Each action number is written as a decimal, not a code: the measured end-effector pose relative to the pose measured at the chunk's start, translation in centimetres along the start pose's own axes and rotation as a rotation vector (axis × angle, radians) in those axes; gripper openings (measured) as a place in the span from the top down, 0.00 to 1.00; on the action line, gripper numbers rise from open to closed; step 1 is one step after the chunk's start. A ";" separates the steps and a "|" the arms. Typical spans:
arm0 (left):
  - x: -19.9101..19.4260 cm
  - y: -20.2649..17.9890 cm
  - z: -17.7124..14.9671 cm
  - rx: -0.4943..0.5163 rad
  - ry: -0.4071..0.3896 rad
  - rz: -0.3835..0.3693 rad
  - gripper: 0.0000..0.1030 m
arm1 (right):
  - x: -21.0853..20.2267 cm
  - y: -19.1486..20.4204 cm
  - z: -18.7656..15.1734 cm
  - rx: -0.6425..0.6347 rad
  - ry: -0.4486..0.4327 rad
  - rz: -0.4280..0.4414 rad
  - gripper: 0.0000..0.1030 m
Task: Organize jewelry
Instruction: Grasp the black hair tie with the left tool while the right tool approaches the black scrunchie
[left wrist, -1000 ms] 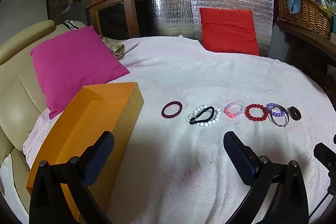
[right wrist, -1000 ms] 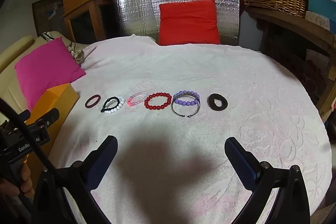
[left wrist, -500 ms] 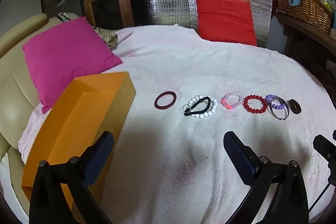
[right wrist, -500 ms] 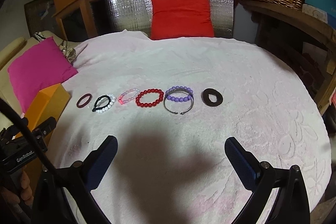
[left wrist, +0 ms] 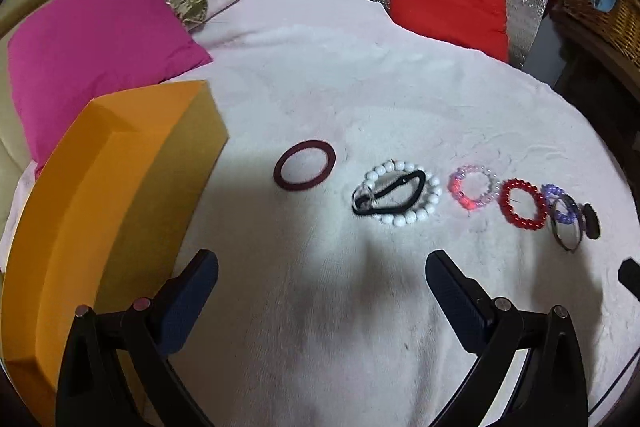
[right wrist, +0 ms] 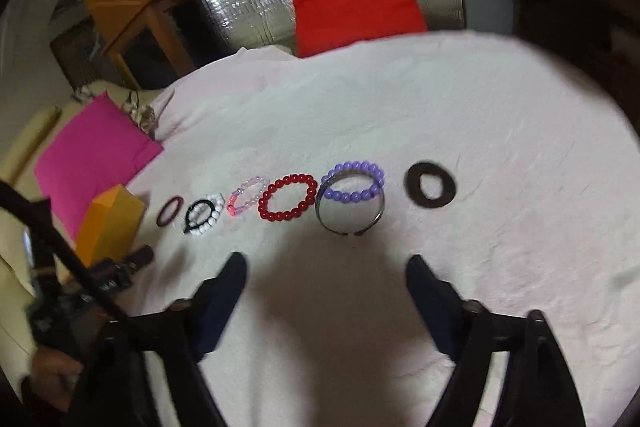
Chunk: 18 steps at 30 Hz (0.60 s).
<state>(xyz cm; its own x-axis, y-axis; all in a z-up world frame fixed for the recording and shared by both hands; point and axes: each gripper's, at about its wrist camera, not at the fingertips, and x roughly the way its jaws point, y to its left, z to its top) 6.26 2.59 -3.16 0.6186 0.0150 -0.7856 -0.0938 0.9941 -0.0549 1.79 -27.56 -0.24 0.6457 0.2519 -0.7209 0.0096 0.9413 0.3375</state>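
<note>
Right fingers (right wrist: 324, 283): closing, nothing between them, above bare cloth just near of the metal bangle (right wrist: 350, 205). Left fingers (left wrist: 320, 287): spread wide and empty, above the cloth near of the white bead bracelet (left wrist: 398, 193).

All jewelry lies untouched in one row on the white cloth (right wrist: 460, 115). From left to right: maroon ring (left wrist: 305, 165), white bead bracelet with a black hair tie (left wrist: 390, 195) across it, pink bracelet (right wrist: 246, 195), red bracelet (right wrist: 287, 197), purple bracelet (right wrist: 354, 182) overlapping the metal bangle, dark ring (right wrist: 430, 184).

The orange box (left wrist: 108, 195) stands at the left end of the row, apart from it; its inside is not visible. By judgement, the task is at its start: no piece is lifted, and all remain to be sorted.
</note>
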 end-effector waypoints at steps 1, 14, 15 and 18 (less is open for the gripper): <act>0.5 0.1 0.3 -0.005 0.007 0.002 0.03 | 0.7 -0.3 0.4 0.007 0.006 0.007 0.29; 2.0 -0.7 1.4 -0.034 0.025 -0.140 0.22 | 6.9 -0.8 2.0 0.109 0.088 -0.103 0.51; 2.2 -0.9 1.4 -0.030 0.020 -0.134 0.22 | 7.0 -0.6 2.0 0.107 0.088 -0.105 0.49; 3.1 -1.2 1.7 -0.022 0.021 -0.125 0.22 | 7.5 0.5 2.0 0.060 0.077 -0.152 0.41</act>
<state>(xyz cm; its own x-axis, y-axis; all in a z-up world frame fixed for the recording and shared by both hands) 9.56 1.59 -4.48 0.6104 -0.1111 -0.7843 -0.0345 0.9855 -0.1664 8.14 -25.61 -4.30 0.5731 0.1261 -0.8097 0.1500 0.9552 0.2550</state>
